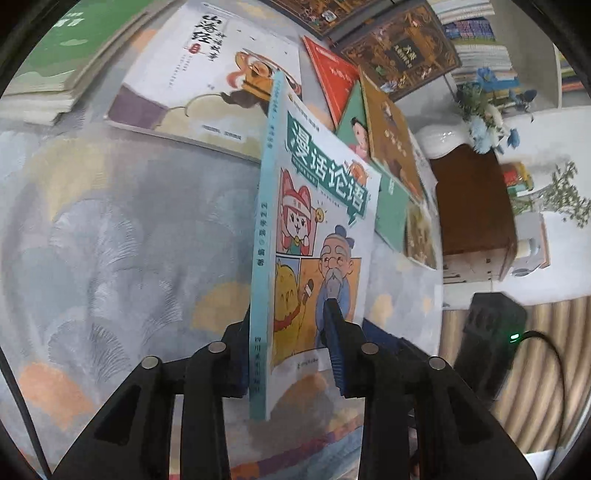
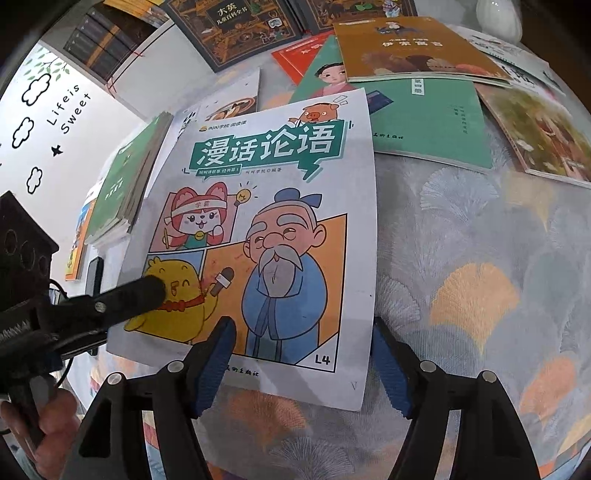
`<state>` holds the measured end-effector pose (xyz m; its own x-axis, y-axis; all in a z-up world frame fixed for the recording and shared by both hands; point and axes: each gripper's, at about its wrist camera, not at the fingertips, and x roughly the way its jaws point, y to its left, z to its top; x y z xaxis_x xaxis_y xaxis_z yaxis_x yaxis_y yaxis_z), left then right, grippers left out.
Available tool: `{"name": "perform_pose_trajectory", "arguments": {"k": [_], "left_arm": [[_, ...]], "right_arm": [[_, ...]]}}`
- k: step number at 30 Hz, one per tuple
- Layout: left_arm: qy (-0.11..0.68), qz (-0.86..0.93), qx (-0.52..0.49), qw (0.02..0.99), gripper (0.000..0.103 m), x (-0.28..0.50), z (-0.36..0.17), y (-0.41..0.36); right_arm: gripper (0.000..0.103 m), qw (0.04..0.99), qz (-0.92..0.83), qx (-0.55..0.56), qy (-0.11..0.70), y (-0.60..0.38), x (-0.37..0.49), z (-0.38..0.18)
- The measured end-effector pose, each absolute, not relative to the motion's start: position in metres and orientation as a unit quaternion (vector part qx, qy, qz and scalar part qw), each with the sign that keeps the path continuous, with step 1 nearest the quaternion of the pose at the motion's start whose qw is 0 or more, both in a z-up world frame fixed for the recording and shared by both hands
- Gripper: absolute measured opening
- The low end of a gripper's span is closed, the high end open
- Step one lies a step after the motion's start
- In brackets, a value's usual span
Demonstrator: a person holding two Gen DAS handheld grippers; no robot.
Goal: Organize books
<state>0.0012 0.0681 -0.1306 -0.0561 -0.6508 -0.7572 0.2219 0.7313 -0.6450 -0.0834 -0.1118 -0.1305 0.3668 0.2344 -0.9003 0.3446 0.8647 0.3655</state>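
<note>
A comic book with a teal spine and a white cover showing a bearded cartoon sage stands tilted up off the table. My left gripper is shut on its lower part, one finger on the cover and the other behind the spine. In the right wrist view the same comic book faces me, with a left gripper finger lying on its yellow chick. My right gripper is open at the book's lower edge. Its left pad overlaps the cover, its right pad stands just off the book's right edge, and neither presses.
Books lie spread on the ginkgo-patterned tablecloth: a big white picture book, a green stack, red, ochre, green and dark encyclopedia volumes. A white vase stands at the table's edge. A hand grips the left tool.
</note>
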Motion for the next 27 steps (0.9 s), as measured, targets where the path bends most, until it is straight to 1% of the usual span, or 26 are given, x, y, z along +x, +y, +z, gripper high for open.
{"name": "perform_pose_trajectory", "arguments": {"k": [3,5,10,15,18,19,20,24,25,26,27], "left_arm": [[0.655,-0.319,-0.175,0.663,0.016,0.004,-0.133,0.069],[0.658,-0.317,-0.202,0.652,0.01,0.008,-0.133,0.071],[0.666,-0.329,-0.28,0.609,0.01,0.016,-0.129,0.071],[0.676,-0.336,-0.302,0.582,0.01,0.018,-0.126,0.062],[0.676,-0.34,-0.323,0.569,0.01,0.019,-0.122,0.062],[0.675,-0.342,-0.328,0.566,0.01,0.02,-0.12,0.063],[0.674,-0.343,-0.328,0.566,0.01,0.021,-0.118,0.062],[0.677,-0.35,-0.346,0.547,0.01,0.023,-0.118,0.066],[0.679,-0.351,-0.348,0.543,0.01,0.023,-0.12,0.066],[0.681,-0.351,-0.345,0.542,0.01,0.021,-0.121,0.067],[0.683,-0.349,-0.339,0.545,0.01,0.021,-0.121,0.068]], "right_arm": [[0.07,0.774,-0.024,0.297,0.559,-0.127,-0.082,-0.129],[0.07,0.767,-0.019,0.335,0.547,-0.143,-0.084,-0.127],[0.07,0.738,0.006,0.432,0.518,-0.18,-0.093,-0.129],[0.071,0.722,0.025,0.464,0.512,-0.195,-0.106,-0.137],[0.074,0.709,0.041,0.472,0.522,-0.195,-0.114,-0.145],[0.077,0.707,0.047,0.476,0.521,-0.192,-0.116,-0.148],[0.079,0.704,0.055,0.484,0.517,-0.191,-0.117,-0.15],[0.079,0.68,0.089,0.546,0.482,-0.196,-0.114,-0.16],[0.072,0.67,0.098,0.569,0.467,-0.198,-0.111,-0.165],[0.062,0.661,0.104,0.587,0.455,-0.199,-0.107,-0.169],[0.05,0.656,0.105,0.595,0.451,-0.199,-0.105,-0.17]]}}
